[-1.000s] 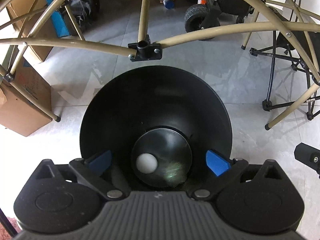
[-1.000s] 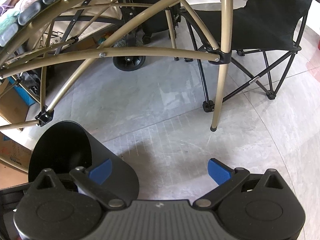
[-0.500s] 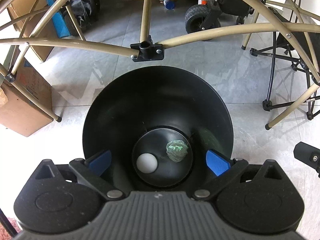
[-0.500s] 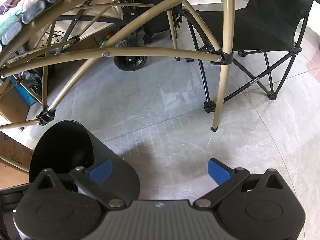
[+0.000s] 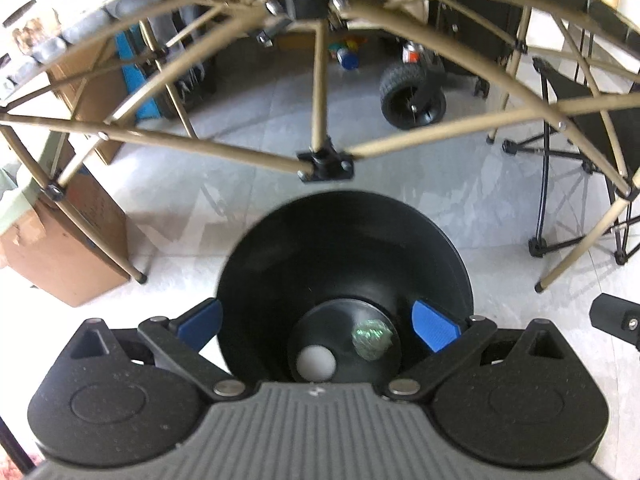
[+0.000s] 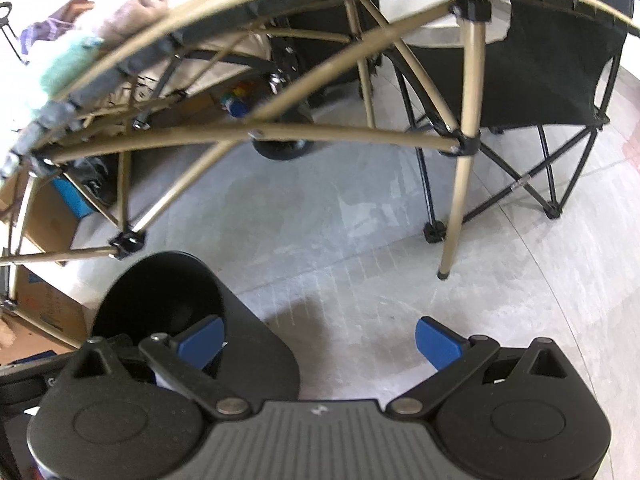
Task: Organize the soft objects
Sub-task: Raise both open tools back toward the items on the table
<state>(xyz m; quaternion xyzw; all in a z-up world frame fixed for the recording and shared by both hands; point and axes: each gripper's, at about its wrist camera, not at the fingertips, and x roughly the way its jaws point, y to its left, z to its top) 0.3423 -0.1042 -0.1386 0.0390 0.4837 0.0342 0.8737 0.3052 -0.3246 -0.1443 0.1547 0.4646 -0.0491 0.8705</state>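
Two soft things, a white foam-like ball [image 5: 315, 363] and a crumpled green wad [image 5: 371, 338], lie deep in the tall black plastic bin [image 5: 344, 240]. We judge both light and squashy (pinch them across the middle); our left gripper [image 5: 318, 320] and right gripper [image 6: 318, 340] hang spread, holding nothing.

A cluttered storage corner of a home or garage is suggested. Pale floor tiles [image 6: 360, 216] are seen beneath a folding camp table frame [image 5: 324, 160] of tan tubes. Cardboard boxes [image 5: 68, 256] are stacked at the left, a black folding camp chair [image 6: 540, 80] is set at the right, and a wheeled cart [image 5: 412, 96] is parked behind.
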